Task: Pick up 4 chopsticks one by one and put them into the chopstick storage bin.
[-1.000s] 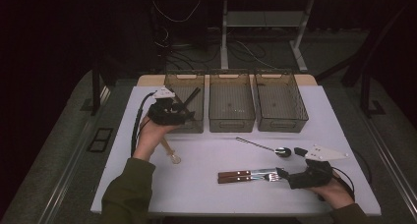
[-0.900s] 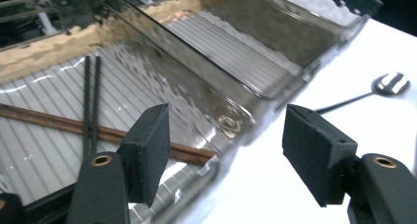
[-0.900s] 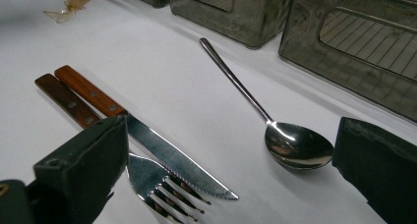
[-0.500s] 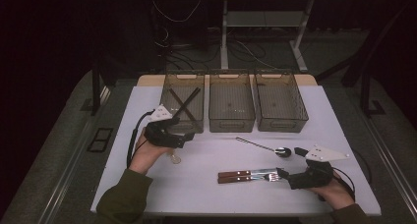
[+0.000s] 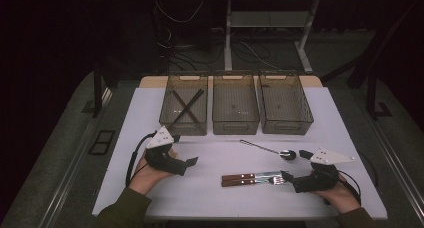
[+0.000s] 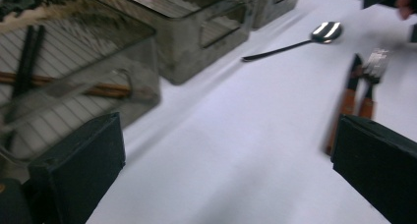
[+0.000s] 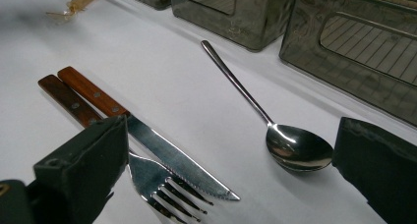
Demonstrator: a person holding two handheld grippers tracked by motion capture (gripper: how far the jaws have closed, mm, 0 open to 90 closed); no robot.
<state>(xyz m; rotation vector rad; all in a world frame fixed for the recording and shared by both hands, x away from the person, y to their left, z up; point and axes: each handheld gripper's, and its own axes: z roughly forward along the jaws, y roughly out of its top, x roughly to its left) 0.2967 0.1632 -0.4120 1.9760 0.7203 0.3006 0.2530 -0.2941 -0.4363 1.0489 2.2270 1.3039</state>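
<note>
Now the left gripper (image 5: 191, 162), jaws just opened wide and empty, sits at seven o'clock of the table (image 5: 220, 200). The knife (image 5: 250, 176) and fork (image 5: 255, 182) lie at five o'clock, by the right gripper (image 5: 287, 178), which stands open. Approach handles squarely, low.

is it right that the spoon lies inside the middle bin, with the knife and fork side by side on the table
Not quite. The spoon lies on the table in front of the bins, not inside the middle bin, as the high view shows. The knife and fork do lie side by side on the table.
</note>
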